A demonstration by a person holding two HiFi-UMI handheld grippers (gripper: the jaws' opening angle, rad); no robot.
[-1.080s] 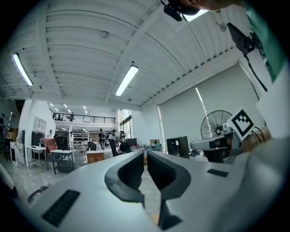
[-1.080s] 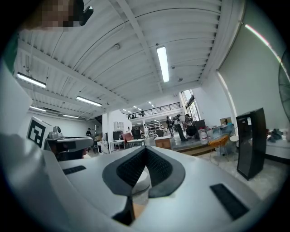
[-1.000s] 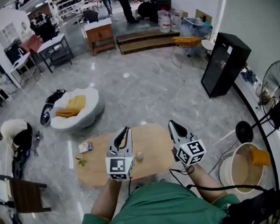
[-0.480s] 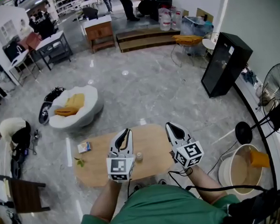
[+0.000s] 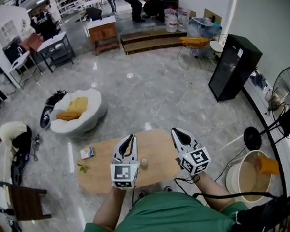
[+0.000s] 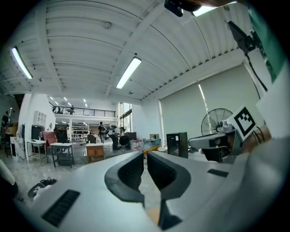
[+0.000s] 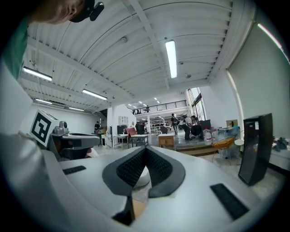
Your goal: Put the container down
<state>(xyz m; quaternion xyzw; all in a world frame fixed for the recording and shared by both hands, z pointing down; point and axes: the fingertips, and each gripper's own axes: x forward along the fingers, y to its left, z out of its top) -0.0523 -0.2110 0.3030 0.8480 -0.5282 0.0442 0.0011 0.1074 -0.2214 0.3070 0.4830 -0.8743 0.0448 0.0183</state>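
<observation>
The small container (image 5: 144, 162) stands on the wood table (image 5: 100, 179), btw my two grippers, touching neither. My left gripper (image 5: 131, 137) is just beside it, jaws pressed together w/ nothing in them. My right gripper (image 5: 178, 130) is near on the other side, jaws together too, empty. A little box (image 5: 87, 152) & a green leaf (image 5: 82, 167) lie by the table's left end.
</observation>
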